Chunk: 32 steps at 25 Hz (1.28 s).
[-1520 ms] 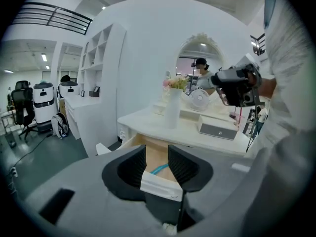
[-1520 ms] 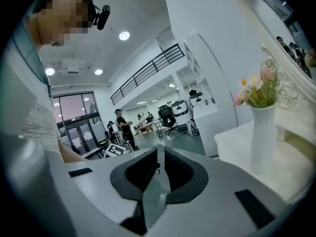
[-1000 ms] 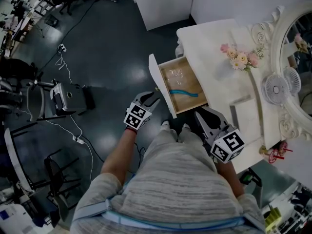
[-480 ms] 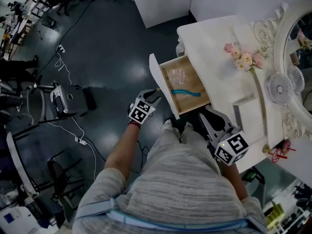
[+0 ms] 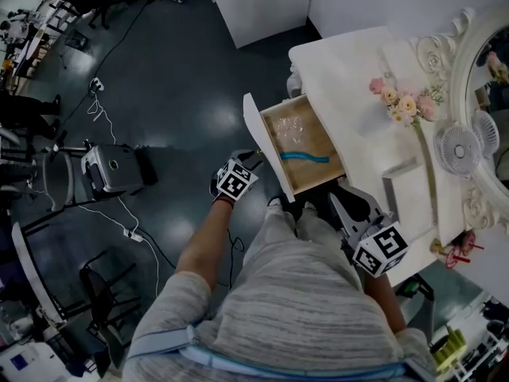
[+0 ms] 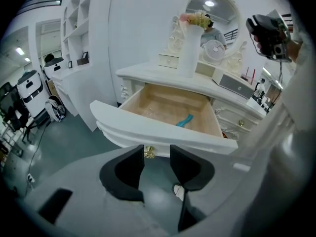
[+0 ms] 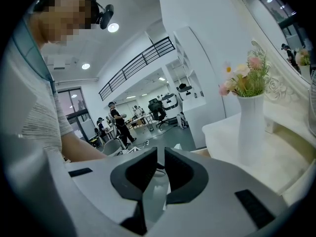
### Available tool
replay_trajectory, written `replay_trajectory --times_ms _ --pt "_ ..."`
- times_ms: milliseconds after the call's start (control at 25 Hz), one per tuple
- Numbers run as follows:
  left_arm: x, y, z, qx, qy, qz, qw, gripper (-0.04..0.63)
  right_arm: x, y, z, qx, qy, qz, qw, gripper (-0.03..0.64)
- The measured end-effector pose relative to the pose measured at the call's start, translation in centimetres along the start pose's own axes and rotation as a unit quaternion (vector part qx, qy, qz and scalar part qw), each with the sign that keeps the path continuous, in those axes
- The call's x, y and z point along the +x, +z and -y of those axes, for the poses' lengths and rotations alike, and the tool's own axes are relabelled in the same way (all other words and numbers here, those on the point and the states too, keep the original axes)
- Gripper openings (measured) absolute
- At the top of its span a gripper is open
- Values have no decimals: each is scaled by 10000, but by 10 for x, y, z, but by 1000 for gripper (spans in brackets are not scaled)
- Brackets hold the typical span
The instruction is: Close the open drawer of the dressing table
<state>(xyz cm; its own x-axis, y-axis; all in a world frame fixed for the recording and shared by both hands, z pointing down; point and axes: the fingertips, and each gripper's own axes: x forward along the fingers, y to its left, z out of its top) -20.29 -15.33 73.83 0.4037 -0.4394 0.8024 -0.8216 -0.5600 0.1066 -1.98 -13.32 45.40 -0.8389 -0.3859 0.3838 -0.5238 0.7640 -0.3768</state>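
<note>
**Open drawer: handling assessment and hand positions**

The drawer point(image 5: 258, 134) is found pulled well out from the front of the dressing table point(image 5: 342, 62), its white face panel towards the person. A blue item point(image 6: 184, 120) and what looks like clear wrapping are seen on its wooden floor. The vase of flowers point(image 5: 402, 102) and small fan point(image 5: 457, 146) on the tabletop are well apart from the drawer.

Handling: the drawer is judged to be a stiff wooden box, light with so little inside, and expected to slide straight on its runners. The painted face is smooth and hard. No grasp is thought necessary. A flat push on the middle of the face panel, near the brass knob point(image 6: 149, 152), should keep it from skewing. The knob itself is small and could slip if pinched.

Left hand-held gripper point(image 6: 157, 154): it is held low in front of the drawer face and pitched downward. Its jaws are opening and stand wide. The knob is seen between the jaw tips, but the pads do not press on it. Whether the tips touch the panel cannot be told.

Right hand-held gripper point(image 7: 160, 157): it is held beside the person's body at the tabletop edge, clear of the drawer. Its jaws are set narrow, with a slim gap and nothing between them.
</note>
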Motion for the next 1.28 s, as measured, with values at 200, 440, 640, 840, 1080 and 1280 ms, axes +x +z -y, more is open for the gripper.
replay_trajectory --times_ms 200,440,640,840,1080,1280 --pt "13 -10 -4 71 -34 -320 9995 158 1 -2 7 43 -82 -50 9999 12" --pt "27 -20 -10 214 -71 -608 9979 158 4 -4 12 77 -161 -98 9998 12" --pt "38 -25 -11 366 -137 -813 9959 158 15 -7 24 73 -222 -166 9996 12" --pt "43 -24 -12 445 -165 -898 9948 158 39 -21 44 30 -317 -371 9988 12" --pt "44 -26 -13 530 -196 -967 9937 158 74 -46 58 98 -321 -719 9969 12" --pt "46 -26 -14 538 -197 -942 9939 153 87 -66 58 206 -319 -950 9947 12"
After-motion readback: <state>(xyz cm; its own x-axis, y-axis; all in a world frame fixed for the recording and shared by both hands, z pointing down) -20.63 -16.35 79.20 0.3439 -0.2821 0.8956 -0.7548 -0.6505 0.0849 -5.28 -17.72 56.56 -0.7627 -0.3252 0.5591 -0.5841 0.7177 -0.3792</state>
